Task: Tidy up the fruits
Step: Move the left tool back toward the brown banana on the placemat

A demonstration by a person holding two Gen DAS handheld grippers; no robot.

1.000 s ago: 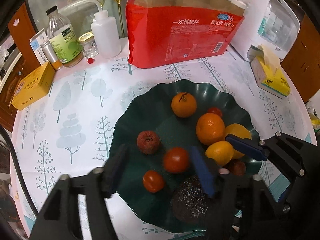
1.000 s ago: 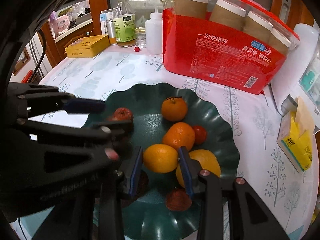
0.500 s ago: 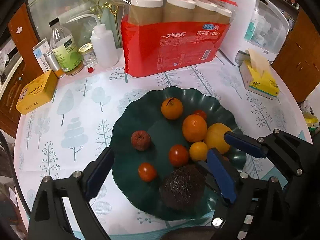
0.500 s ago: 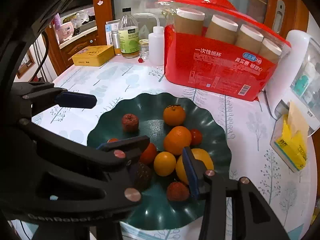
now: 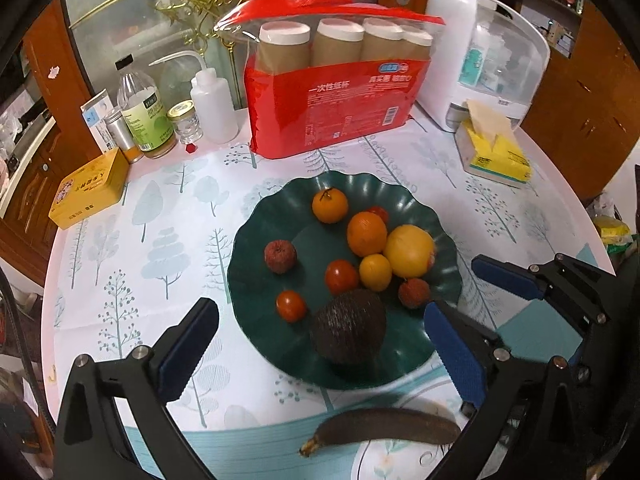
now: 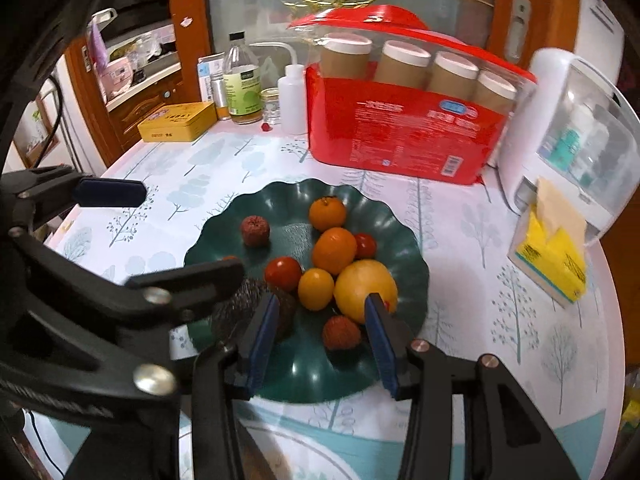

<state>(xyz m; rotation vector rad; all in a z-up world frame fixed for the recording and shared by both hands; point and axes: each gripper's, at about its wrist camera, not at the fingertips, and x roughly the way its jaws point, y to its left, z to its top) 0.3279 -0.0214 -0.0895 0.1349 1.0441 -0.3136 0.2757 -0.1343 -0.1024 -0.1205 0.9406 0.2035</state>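
The left gripper point(image 5: 320, 344) has its fingers point(image 5: 188, 344) spread to their widest and opening, with nothing pinched; the avocado point(image 5: 349, 326) lies in the gap seen from the left wrist, untouched. The right gripper point(image 6: 320, 332) has its fingers point(image 6: 262, 336) partly spread and parted from any fruit; a lychee point(image 6: 341, 332) appears between them, below the pads and clear of them.

All fruit but one rests in the green plate point(image 5: 256, 240), which sits near the table point(image 5: 120, 240) centre. Plate contents:
- the avocado at the near rim;
- two tomatoes point(image 5: 341, 277) just beyond it, a third partly hidden behind the orange point(image 5: 366, 233);
- a small yellow citrus point(image 5: 375, 272) touching a larger yellow fruit point(image 5: 409, 250);
- a mandarin point(image 5: 329, 205) toward the far rim;
- a second lychee point(image 5: 280, 256) alone on the left side.

A dark, possibly overripe banana point(image 5: 384, 432) lies on the table outside the plate, at the near edge.

Along the far edge stand a red pack of paper cups point(image 5: 340, 108), a squeeze bottle point(image 5: 212, 108), a labelled bottle point(image 5: 146, 120) and a yellow tin point(image 5: 90, 188). A tissue box point(image 5: 496, 152) sits toward the right edge.
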